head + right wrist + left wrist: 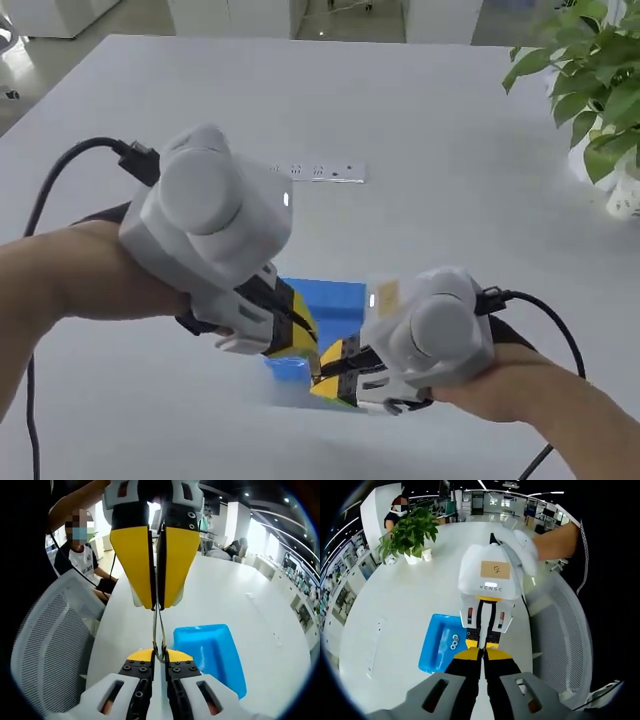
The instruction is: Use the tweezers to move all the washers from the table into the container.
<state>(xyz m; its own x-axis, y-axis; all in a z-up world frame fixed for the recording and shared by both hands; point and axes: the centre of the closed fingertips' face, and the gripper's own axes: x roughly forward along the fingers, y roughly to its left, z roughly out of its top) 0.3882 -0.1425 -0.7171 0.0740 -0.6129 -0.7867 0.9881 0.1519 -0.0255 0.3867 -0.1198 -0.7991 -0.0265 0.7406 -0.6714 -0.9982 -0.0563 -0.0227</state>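
Thin metal tweezers (158, 630) span the gap between my two grippers, which face each other tip to tip. My left gripper (303, 343) (482, 653) (156, 605) is shut on one end of them. The other end sits in my right gripper (327, 380) (482, 642) (160, 656), also shut. Both hover just above the near side of a blue container (335, 297) (431, 656) (212, 652) on the white table (420, 130). A few small metal washers (454, 641) lie inside the container. In the head view the gripper bodies hide the tweezers and most of the container.
A white power strip (320, 171) lies on the table beyond the grippers. A potted plant (592, 90) (410, 532) stands at the far right edge. A white mesh chair (565, 625) (47, 645) sits beside the table, and a person (82, 555) is seated behind it.
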